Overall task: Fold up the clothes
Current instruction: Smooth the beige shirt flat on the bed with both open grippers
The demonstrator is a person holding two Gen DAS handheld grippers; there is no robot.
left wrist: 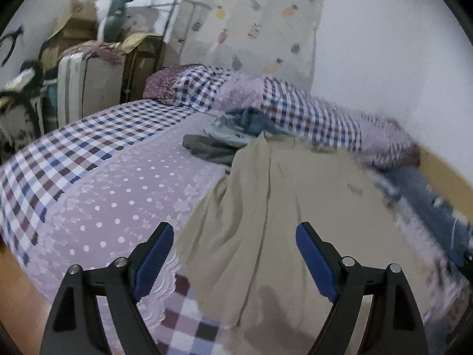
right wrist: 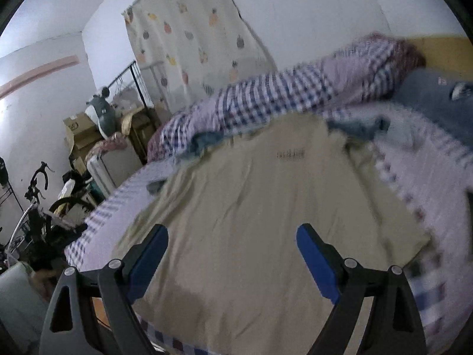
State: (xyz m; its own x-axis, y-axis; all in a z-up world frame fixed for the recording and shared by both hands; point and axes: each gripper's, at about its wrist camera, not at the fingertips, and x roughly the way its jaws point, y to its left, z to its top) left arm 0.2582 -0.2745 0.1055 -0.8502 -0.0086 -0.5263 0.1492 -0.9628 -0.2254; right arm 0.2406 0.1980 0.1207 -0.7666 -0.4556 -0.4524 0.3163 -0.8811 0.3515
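A beige T-shirt [left wrist: 295, 207] lies spread on the bed, its left side rumpled into folds and a small print near the chest. In the right wrist view the same beige T-shirt [right wrist: 260, 207] looks flatter and fills the middle of the frame. My left gripper [left wrist: 235, 236] hovers open over the shirt's lower left part, nothing between its blue pads. My right gripper [right wrist: 232, 238] is open too, above the shirt's lower middle. A heap of blue and grey clothes [left wrist: 236, 130] sits behind the shirt.
The bed [left wrist: 118, 195] has a lilac dotted cover with checked borders. A rolled checked quilt [left wrist: 310, 112] runs along the wall, with denim [right wrist: 434, 103] beside it. Beyond the bed's far side stand a suitcase [left wrist: 85, 85], boxes [right wrist: 79, 133] and a bicycle [right wrist: 38, 207].
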